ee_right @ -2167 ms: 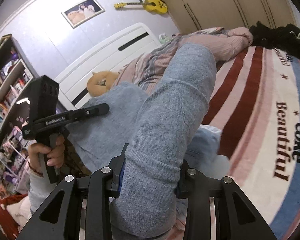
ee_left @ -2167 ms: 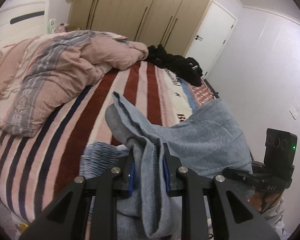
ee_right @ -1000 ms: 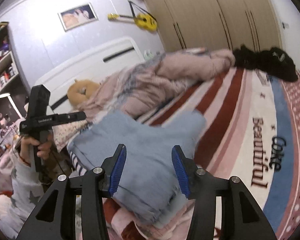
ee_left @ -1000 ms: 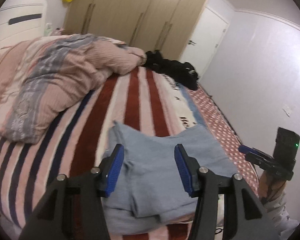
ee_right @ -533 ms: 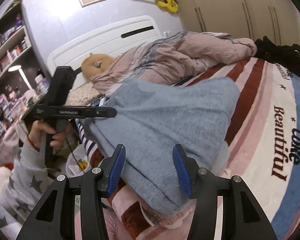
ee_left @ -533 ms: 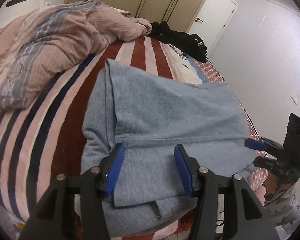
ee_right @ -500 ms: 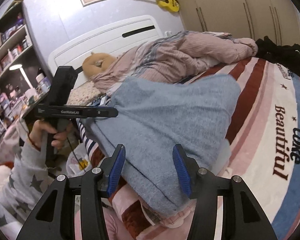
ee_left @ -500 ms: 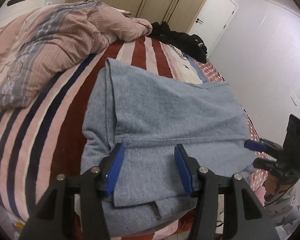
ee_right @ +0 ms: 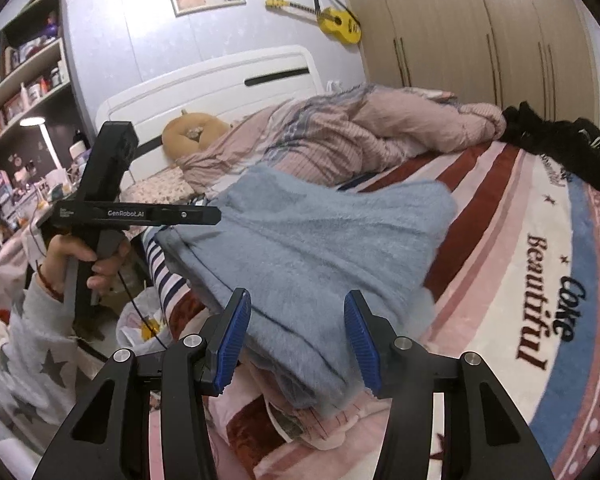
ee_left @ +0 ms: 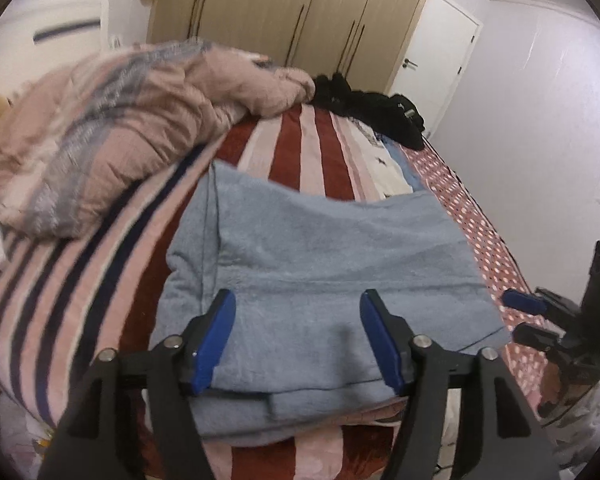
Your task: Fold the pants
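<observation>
Blue-grey folded pants (ee_left: 324, 264) lie on the striped blanket (ee_left: 296, 148). The left gripper (ee_left: 298, 326) is opening above them, gripping nothing. The right gripper (ee_right: 296, 326) hovers half-spread, empty.

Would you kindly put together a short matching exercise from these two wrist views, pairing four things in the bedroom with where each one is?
Things:
1. blue-grey pants
2. yellow guitar
3. black clothes
4. pink quilt

Places:
A. hanging on the wall above the headboard
B. bunched up toward the head of the bed
C. folded flat at the near edge of the striped blanket
D. heaped at the far side of the bed, near the wardrobe

Pairs: 1-C, 2-A, 3-D, 4-B
</observation>
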The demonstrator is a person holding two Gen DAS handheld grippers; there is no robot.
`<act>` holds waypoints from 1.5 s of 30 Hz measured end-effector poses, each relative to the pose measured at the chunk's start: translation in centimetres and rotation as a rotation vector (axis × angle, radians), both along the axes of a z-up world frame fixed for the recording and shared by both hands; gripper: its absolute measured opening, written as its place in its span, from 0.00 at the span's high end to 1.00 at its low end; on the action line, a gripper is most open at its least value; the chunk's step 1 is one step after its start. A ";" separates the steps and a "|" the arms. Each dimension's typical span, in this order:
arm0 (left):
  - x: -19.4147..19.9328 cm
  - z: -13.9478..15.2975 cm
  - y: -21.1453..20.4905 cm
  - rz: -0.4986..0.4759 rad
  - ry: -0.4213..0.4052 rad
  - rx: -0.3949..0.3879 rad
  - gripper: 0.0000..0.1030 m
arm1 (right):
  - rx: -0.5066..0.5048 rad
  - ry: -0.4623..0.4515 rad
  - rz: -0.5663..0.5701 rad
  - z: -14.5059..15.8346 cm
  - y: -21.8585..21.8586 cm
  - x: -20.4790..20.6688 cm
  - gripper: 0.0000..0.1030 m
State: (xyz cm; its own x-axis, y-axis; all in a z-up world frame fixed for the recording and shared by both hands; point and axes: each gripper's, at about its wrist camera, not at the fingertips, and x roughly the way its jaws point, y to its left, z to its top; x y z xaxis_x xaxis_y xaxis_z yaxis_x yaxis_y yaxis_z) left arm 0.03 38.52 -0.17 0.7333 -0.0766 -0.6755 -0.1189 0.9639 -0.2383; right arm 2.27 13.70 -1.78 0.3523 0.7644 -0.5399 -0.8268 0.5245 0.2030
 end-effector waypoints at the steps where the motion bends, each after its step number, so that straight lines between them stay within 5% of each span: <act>1: -0.3 0.6 -0.8 0.014 -0.020 0.026 0.33 | 0.004 -0.019 -0.009 0.4 -0.7 -0.2 0.56; 6: -2.6 3.4 -6.1 0.048 -0.159 0.106 0.22 | 0.028 -0.115 -0.054 2.4 -4.9 -2.2 0.53; 10: -4.9 5.0 -12.3 0.045 -0.324 0.178 0.14 | 0.050 -0.213 -0.143 3.9 -9.4 -4.1 0.38; 14: -6.6 5.5 -18.0 0.047 -0.447 0.187 0.05 | 0.055 -0.320 -0.249 4.9 -14.0 -6.3 0.36; 18: -8.4 4.7 -22.7 0.067 -0.536 0.184 0.01 | 0.049 -0.440 -0.342 4.8 -18.2 -8.7 0.20; 24: -9.2 2.0 -26.9 0.125 -0.568 0.205 0.01 | 0.010 -0.533 -0.459 2.2 -22.7 -11.5 0.01; 45: -8.8 -0.3 -30.4 0.095 -0.540 0.243 0.01 | 0.067 -0.534 -0.573 1.1 -27.1 -12.5 0.01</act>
State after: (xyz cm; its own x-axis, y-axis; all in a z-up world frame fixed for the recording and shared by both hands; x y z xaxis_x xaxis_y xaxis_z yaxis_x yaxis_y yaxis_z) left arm -8.80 8.14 -0.49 0.9738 0.1161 -0.1954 -0.1305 0.9895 -0.0626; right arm -10.27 -13.43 -0.67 0.9003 0.4102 -0.1456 -0.4259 0.8992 -0.1001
